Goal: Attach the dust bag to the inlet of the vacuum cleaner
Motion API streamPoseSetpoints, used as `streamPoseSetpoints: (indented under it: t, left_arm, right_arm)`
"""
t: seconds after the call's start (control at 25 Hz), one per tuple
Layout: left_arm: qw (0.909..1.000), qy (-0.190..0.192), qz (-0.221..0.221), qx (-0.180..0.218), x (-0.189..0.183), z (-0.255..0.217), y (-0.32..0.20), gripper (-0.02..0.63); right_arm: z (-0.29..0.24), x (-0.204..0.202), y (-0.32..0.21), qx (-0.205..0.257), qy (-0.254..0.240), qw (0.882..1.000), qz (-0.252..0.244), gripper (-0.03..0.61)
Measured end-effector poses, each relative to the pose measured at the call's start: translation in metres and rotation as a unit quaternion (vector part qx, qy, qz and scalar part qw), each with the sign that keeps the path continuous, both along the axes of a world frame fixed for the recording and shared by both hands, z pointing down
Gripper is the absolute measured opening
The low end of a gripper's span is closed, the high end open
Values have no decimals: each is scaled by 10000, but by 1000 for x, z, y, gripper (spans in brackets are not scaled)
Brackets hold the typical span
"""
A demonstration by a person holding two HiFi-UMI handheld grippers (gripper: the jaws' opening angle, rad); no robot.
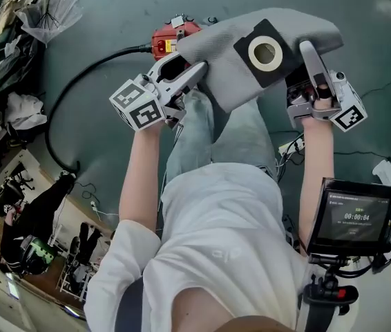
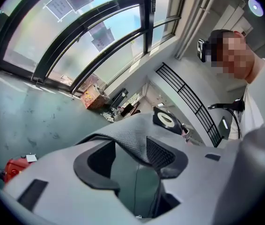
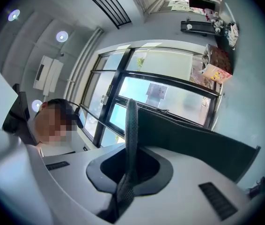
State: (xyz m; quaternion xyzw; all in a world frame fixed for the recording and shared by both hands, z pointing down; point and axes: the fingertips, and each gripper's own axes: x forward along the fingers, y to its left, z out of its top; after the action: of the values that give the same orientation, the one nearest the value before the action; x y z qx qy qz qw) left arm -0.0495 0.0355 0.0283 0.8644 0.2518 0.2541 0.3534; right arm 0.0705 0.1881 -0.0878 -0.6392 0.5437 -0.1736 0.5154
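Grey mesh cloth makes up the dust bag (image 1: 216,71), which hangs in the air over the person's knees. It is stretched between the two grippers, and its long axis runs from one to the other. On its upper face sits a black card collar (image 1: 268,50) with a white-rimmed round hole that faces up. The right gripper (image 1: 307,50) has its jaws closed tight on one edge of the bag. The left gripper (image 1: 194,75) stands about half open; a fold of the cloth lies between its jaws, but the pads do not seem to press it. The red vacuum cleaner (image 1: 173,39) sits on the floor just beyond the left gripper, so that hand is the nearer. Its inlet does not show; the collar likely has to swing left and down toward the red body.
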Motion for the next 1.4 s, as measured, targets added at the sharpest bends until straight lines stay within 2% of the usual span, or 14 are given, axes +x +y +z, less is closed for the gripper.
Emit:
streamPoseSetpoints:
  t: [0.28, 0.4, 0.6, 0.76, 0.88, 0.96, 1.04, 1.16, 1.2, 1.32, 1.4]
  left_arm:
    - [9987, -412, 274, 91, 19, 129, 12, 215]
    - [9984, -470, 306, 90, 22, 152, 12, 224]
    - [9973, -556, 450, 169, 28, 164, 34, 232]
    - [9968, -686, 360, 183, 22, 218, 49, 233]
    - [9951, -774, 371, 495, 12, 263, 62, 301]
    - [9931, -696, 368, 875, 12, 287, 67, 338]
    - [9892, -504, 409, 1312, 17, 305, 72, 341]
    - [9775, -155, 725, 1975, 23, 320, 90, 348]
    - [9759, -73, 797, 2032, 25, 321, 98, 348]
    - [9819, 21, 878, 1679, 24, 314, 114, 348]
    - [9819, 7, 905, 1665, 20, 313, 116, 348]
  right_arm:
    - [98, 29, 22, -66, -55, 9998, 200, 18]
    - [113, 38, 29, -166, -58, 9994, 299, 18]
    - [145, 56, 33, -669, -8, 9968, 438, 17]
    - [235, 67, 43, -1026, -21, 9923, 694, 17]
    - [293, 64, 38, -1323, -218, 9886, 691, 17]
    - [316, 60, 28, -1423, -370, 9868, 685, 17]
    - [329, 56, 15, -1497, -462, 9851, 714, 17]
    - [340, 51, -1, -1801, -414, 9795, 798, 17]
    - [342, 51, -4, -1946, -370, 9766, 837, 17]
    - [347, 58, -5, -2293, -309, 9673, 1037, 17]
    - [350, 61, -4, -2394, -366, 9636, 1132, 17]
